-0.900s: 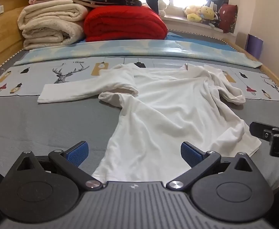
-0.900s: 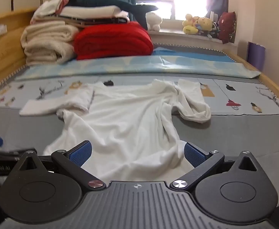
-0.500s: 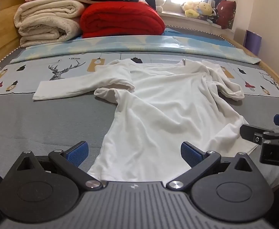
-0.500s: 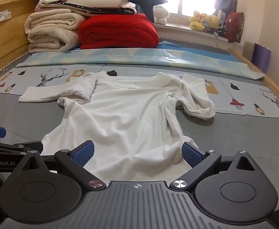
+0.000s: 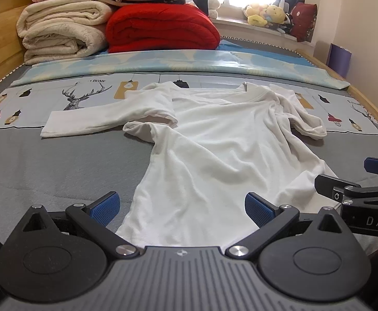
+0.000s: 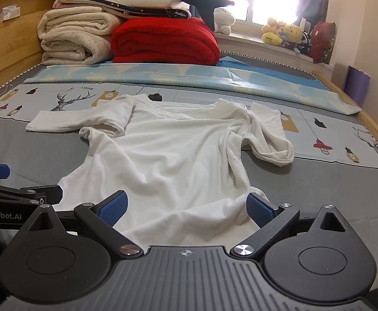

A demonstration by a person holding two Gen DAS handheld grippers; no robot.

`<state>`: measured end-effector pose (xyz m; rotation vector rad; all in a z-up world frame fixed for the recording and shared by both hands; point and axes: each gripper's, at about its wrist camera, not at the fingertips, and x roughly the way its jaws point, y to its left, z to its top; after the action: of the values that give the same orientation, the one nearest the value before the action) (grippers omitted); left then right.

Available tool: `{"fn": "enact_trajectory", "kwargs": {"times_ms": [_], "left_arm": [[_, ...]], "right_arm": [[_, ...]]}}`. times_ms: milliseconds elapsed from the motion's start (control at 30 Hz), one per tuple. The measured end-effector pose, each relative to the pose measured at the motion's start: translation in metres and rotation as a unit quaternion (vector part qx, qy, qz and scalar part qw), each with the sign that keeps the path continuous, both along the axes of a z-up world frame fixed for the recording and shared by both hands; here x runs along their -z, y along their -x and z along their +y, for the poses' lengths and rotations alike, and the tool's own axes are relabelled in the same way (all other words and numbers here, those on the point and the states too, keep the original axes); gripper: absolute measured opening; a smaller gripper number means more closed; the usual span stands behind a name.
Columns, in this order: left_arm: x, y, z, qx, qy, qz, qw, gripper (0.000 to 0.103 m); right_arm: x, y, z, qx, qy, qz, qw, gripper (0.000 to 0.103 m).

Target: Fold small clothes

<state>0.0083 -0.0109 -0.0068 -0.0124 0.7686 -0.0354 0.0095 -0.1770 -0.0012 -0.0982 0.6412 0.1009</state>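
At the near hem of the shirt, 6 o'clock in both wrist views:

Left gripper: jaws spread to their widest, blue pads clear of the cloth, nothing held. Hem corner lies between and below them.

Right gripper: likewise fully spread and empty, poised over the rumpled right hem corner.

White shirt: lies on the grey bed cover, collar toward 12 o'clock; long sleeve out at 10 o'clock, the other sleeve bunched at 2 o'clock.

Risks, as judged: the hem is wrinkled and doubled, so a pinch could take one layer only, or catch the bed cover beneath; uneven lifts would skew the fold; the bunched sleeve may get trapped inside.

Pose: both tools side by side, tilted downward toward the hem. Red blanket at 12 o'clock, well apart.
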Motion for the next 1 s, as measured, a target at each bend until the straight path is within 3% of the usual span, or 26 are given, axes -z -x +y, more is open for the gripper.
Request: {"fn": "enact_trajectory", "kwargs": {"times_ms": [1000], "left_arm": [[-0.0015,-0.0005,-0.0006,0.002,-0.001,-0.002,1.0,0.103]], "right_arm": [[0.0003,0.0015,-0.0001,0.002,0.002,-0.001,1.0,0.098]]}}
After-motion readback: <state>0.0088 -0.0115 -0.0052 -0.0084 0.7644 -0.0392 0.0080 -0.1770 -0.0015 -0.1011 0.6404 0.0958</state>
